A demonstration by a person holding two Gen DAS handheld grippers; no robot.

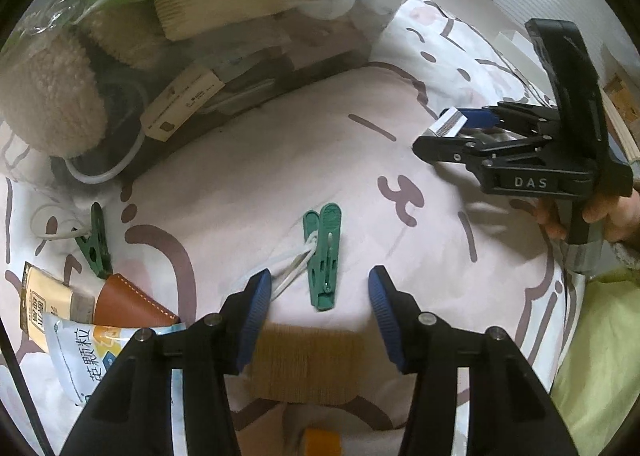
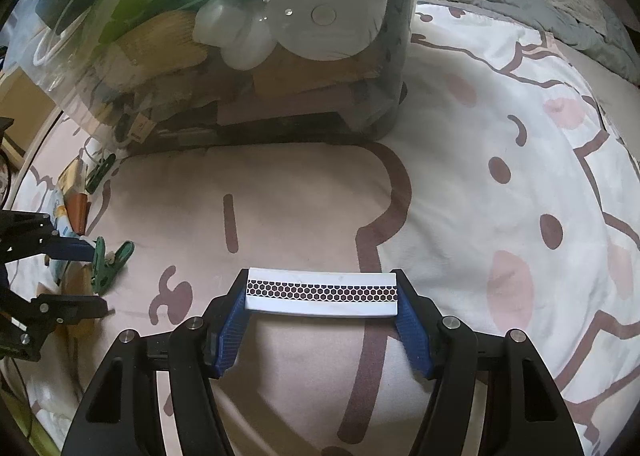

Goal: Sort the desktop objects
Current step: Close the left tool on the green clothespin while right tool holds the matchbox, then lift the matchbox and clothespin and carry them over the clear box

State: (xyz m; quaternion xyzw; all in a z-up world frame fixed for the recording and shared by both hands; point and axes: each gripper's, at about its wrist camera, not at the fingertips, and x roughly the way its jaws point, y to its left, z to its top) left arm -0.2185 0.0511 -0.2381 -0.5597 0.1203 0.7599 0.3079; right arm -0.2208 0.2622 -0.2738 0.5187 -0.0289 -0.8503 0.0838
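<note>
So closest to the right wrist cam, the right gripper (image 2: 322, 298) is pinching a white matchbox (image 2: 322, 293) end to end, striking strip facing the lens; the pads are tight on both short ends and the box hangs clear above the bedsheet (image 2: 460, 183). My worry there is that it's a cardboard sleeve held only by its ends; squeeze a bit more and it could buckle, tilt it and the drawer might slide out, though that's me guessing.

Over on the left wrist view, the left gripper (image 1: 320, 296) is partly spread with the green clothespin (image 1: 324, 256) lying between the tips; the blue pads (image 1: 258, 298) aren't touching it as far as I can see, so nothing is held yet. The white cord (image 1: 290, 262) looped through the pin runs right under the left pad; if the jaws close from here I'd bet they catch the cord along with the pin, or only the cord, and the pin swings or drops. The sheet is soft too, so a pad could pinch fabric.

Further left there's a second green clothespin (image 1: 95, 242) on its own cord, a brown leather pouch (image 1: 128, 302) and a snack packet (image 1: 74, 352); well apart, no trouble.

At the back the clear plastic bag (image 2: 240, 35) is stuffed and leaning; dropping more in could tip it or spill stuff.
</note>
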